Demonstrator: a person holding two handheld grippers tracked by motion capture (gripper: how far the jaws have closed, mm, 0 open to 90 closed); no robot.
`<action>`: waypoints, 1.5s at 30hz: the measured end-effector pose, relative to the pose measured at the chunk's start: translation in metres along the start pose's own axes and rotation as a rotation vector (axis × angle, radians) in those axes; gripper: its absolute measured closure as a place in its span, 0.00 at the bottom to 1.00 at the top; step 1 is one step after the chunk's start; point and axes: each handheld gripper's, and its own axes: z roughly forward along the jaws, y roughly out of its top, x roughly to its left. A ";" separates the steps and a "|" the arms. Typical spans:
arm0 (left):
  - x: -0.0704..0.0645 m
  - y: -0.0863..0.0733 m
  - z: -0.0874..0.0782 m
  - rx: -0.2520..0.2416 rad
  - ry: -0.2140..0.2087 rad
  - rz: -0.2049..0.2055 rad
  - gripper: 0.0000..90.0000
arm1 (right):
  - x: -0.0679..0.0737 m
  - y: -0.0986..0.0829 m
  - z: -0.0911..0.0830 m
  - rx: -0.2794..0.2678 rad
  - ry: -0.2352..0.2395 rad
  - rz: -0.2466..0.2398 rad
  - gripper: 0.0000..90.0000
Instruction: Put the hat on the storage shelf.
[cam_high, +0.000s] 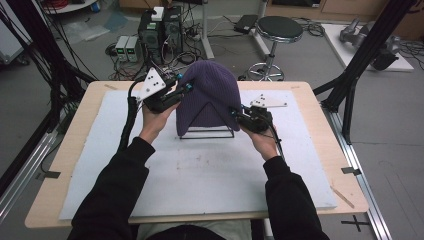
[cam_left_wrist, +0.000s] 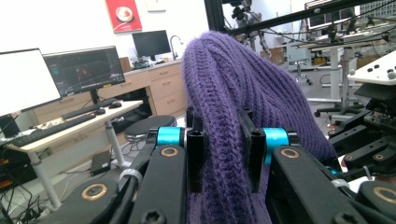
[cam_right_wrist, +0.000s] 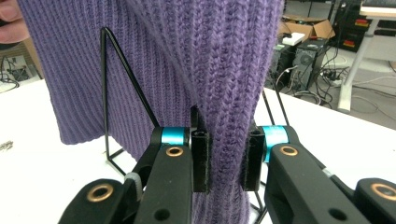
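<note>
At the centre of the high view, the purple knit beanie (cam_high: 207, 97) hung over a black wire stand (cam_high: 207, 132) on the bench (cam_high: 75, 150); our left tongs (cam_high: 189, 88) and right tongs (cam_high: 234, 113) each pinched its fabric

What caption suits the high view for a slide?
Two tongs, left and right, pinch a purple hat draped over a black wire stand on a white mat.

beanie (cam_high: 209, 95): purple ribbed knit | wire stand (cam_high: 207, 134): black | mat (cam_high: 200, 170): white
</note>
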 end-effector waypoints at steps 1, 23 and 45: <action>0.000 -0.002 -0.001 0.004 0.004 -0.008 0.85 | 0.000 -0.002 0.002 0.007 0.004 0.006 0.87; -0.013 -0.012 0.004 0.074 0.006 0.045 0.85 | -0.002 -0.024 0.013 0.056 -0.014 0.037 0.86; -0.012 -0.040 -0.003 0.103 0.008 -0.012 0.84 | -0.001 -0.031 0.020 0.145 -0.020 0.064 0.84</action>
